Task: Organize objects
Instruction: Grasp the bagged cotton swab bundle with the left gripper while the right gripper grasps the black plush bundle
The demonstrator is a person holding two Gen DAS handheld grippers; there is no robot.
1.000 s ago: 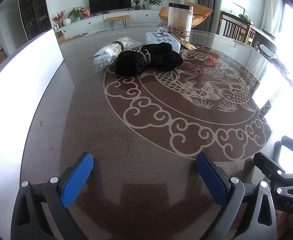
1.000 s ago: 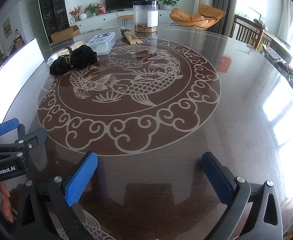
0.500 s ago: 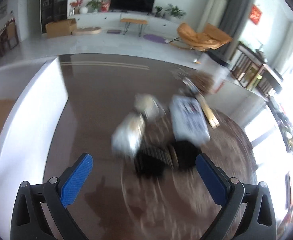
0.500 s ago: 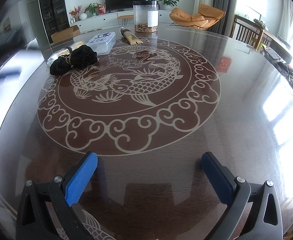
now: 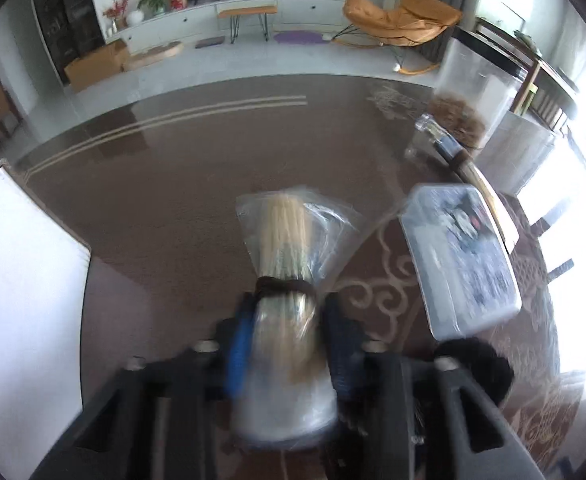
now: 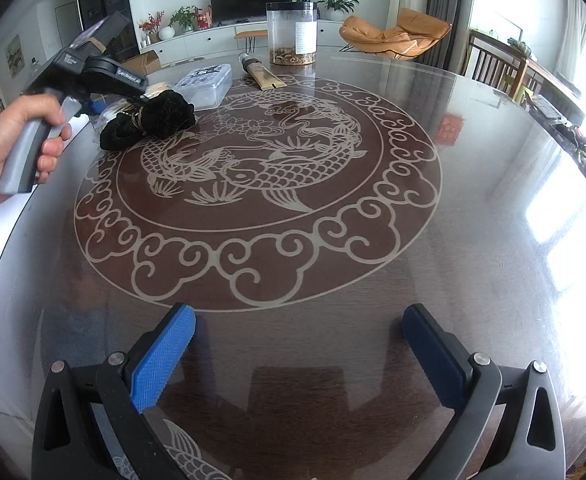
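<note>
My left gripper (image 5: 287, 332) is closed around a clear plastic bag of pale sticks (image 5: 285, 248) tied with a dark band, lying on the round table; the view is blurred. A black fabric bundle (image 5: 473, 364) lies just right of it, also in the right wrist view (image 6: 149, 122). A clear lidded box (image 5: 461, 256) lies further right, also in the right wrist view (image 6: 207, 84). My right gripper (image 6: 299, 344) is open and empty over the table's near edge. The left gripper's body (image 6: 93, 74) shows far left in a hand.
A tall clear jar (image 6: 292, 32) with brown contents and a gold tube (image 6: 261, 74) stand at the table's far side. A white panel (image 5: 25, 300) borders the table on the left. The carp pattern (image 6: 253, 160) fills the table's middle.
My left gripper has swung forward from the near edge to the bag of sticks and closed on it. The right gripper has not moved.
</note>
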